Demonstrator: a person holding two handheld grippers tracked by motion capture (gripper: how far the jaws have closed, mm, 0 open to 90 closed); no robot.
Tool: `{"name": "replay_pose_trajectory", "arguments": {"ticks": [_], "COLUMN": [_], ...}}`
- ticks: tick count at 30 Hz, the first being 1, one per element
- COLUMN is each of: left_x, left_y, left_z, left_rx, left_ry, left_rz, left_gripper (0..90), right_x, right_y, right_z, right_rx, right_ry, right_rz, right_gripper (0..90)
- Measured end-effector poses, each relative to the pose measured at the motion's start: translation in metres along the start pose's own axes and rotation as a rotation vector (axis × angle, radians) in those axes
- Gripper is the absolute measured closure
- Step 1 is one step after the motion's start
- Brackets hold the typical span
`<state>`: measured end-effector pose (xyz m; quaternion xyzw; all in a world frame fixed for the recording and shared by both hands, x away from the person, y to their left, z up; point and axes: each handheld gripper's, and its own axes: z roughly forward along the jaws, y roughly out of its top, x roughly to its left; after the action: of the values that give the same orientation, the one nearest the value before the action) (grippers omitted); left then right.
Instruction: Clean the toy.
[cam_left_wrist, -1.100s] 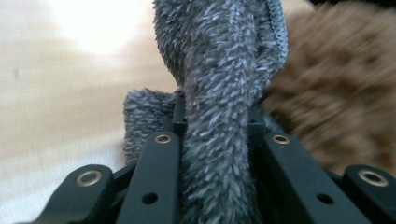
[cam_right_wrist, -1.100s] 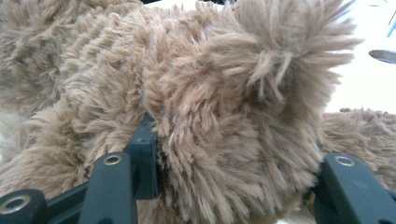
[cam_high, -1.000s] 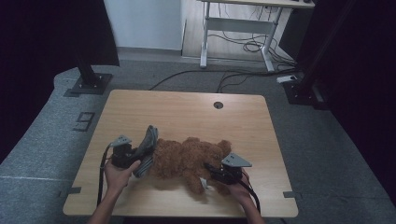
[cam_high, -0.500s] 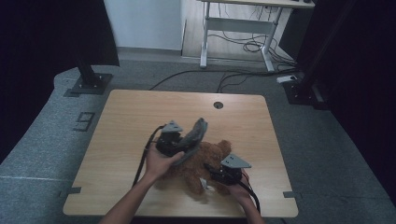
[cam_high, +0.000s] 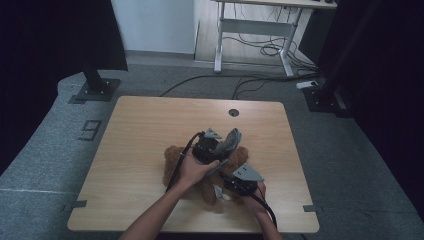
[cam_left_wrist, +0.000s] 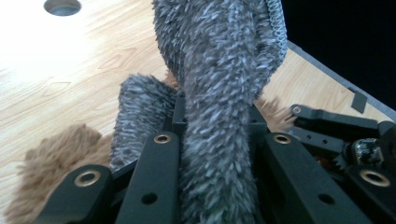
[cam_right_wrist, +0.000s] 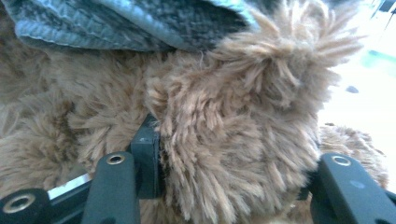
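A brown teddy bear (cam_high: 174, 161) lies on the wooden table (cam_high: 150, 125), near its front. My left gripper (cam_high: 218, 149) hovers over the bear, shut on a grey fleecy garment (cam_high: 230, 141) that sticks up from its jaws. In the left gripper view the grey garment (cam_left_wrist: 219, 88) is pinched between the black fingers (cam_left_wrist: 159, 154), with a zip edge at its top. My right gripper (cam_high: 223, 190) is at the bear's near right side. In the right gripper view its jaws press on a brown plush limb (cam_right_wrist: 233, 140) and have just been closing a little on it.
A round cable hole (cam_high: 233, 112) sits near the table's far edge. The table's left and far parts are bare wood. Stand bases (cam_high: 95, 90) and cables lie on the grey floor behind. The right gripper's body (cam_left_wrist: 345, 140) is close beside the left one.
My left hand has carried the grey garment from the bear's left side rightward and slightly up, to above the bear's middle. The right gripper has stayed on the bear.
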<state>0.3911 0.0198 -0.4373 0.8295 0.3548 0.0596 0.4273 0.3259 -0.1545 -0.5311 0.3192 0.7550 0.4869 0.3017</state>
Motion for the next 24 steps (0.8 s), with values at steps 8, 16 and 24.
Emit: {"name": "replay_pose_trajectory", "arguments": {"ticks": [8, 16, 24], "left_x": [0.020, 0.039, 0.055], "left_y": [-0.015, -0.032, -0.048], "left_z": [-0.014, -0.038, -0.062], "left_rx": [-0.023, -0.029, -0.046], "left_ry": [0.013, 0.057, 0.069], "left_rz": [-0.040, -0.060, -0.081], "left_gripper": [74.5, 74.3, 74.0], "right_x": [-0.001, 0.003, 0.007], "right_y": [-0.001, -0.006, -0.011], "right_z": [0.003, -0.004, -0.009], "right_rx": [-0.016, -0.041, -0.045], "right_ry": [-0.004, 0.009, 0.017], "right_rz": [-0.036, -0.079, -0.100], "right_gripper": [45.6, 45.8, 45.8]}}
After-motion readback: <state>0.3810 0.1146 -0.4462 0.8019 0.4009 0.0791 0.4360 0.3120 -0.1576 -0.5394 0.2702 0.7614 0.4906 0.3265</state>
